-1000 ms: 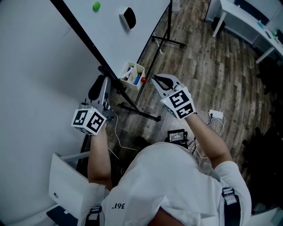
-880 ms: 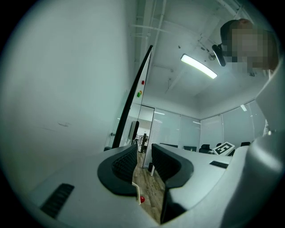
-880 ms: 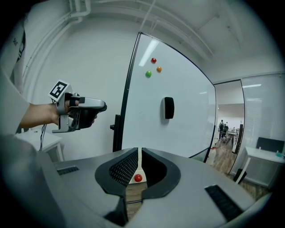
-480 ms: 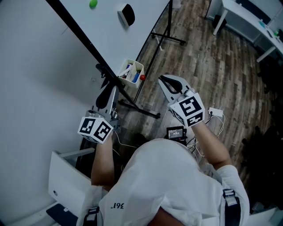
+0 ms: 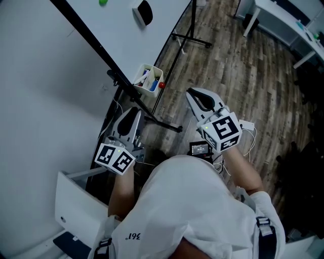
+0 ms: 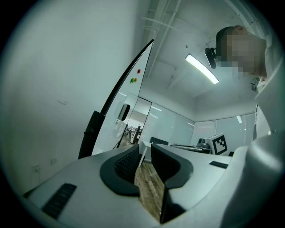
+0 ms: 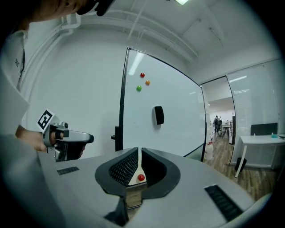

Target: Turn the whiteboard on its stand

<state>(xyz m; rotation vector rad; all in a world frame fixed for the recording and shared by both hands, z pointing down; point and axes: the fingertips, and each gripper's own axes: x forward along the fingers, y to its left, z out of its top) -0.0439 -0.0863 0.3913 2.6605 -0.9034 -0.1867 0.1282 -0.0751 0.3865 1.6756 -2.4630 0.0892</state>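
Note:
The whiteboard (image 5: 152, 40) stands tilted on its black stand (image 5: 163, 124), with an eraser (image 5: 144, 11) and a green magnet (image 5: 103, 2) on its face. A marker tray (image 5: 149, 80) and a red knob (image 5: 161, 85) hang at its lower edge. My left gripper (image 5: 132, 114) is beside the board's black frame, apart from it. Its jaws have just been closing but still stand open with nothing between them (image 6: 145, 149). My right gripper (image 5: 195, 96) hovers in front of the board (image 7: 169, 98), its jaws (image 7: 138, 151) nearly together and empty. It touches nothing.
A plain wall runs along the left behind the board. A white cabinet (image 5: 76, 202) sits at lower left. White desks (image 5: 283, 20) stand at upper right. A power strip with cables (image 5: 246, 129) and a small device (image 5: 201, 149) lie on the wood floor by the person's feet.
Both grippers have drawn back from the whiteboard towards the person. The left one sank lower along the frame's side; the right one shifted right.

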